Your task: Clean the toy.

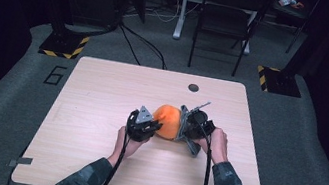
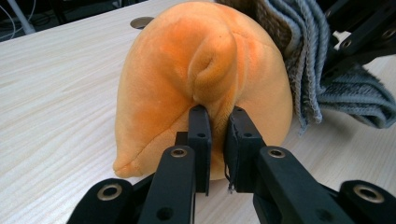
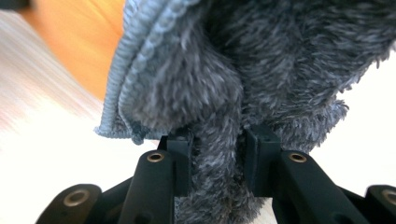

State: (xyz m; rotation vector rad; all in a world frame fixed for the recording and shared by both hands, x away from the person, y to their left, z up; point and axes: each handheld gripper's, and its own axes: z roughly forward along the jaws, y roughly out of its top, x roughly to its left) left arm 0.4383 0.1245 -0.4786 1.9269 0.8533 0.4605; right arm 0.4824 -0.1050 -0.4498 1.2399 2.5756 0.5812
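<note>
On the pale wooden table (image 1: 98, 112), standing over grey carpet marked "6" (image 1: 55, 75), an orange plush toy (image 1: 168, 121) is sitting mid-table. Left gripper (image 1: 153, 125) is pinching its fabric; right gripper (image 1: 186, 124) is clamping a grey fleecy cloth (image 3: 261, 70) against it.

Both forearms come in from the near edge, in camouflage sleeves, and they lean toward each other. The left hand (image 1: 125, 139) holds the left gripper (image 1: 151, 122), which points to the right and carries a grey three-cornered plate on top. Its jaws are almost together and pinch a fold of orange plush (image 2: 205, 74). The right hand (image 1: 215, 140) holds the right gripper (image 1: 182, 123), which points to the left. Its jaws are clamped on grey fleecy cloth (image 3: 261, 70). The two grippers face each other closely. A black cable trails from each gripper along the arm.
</note>
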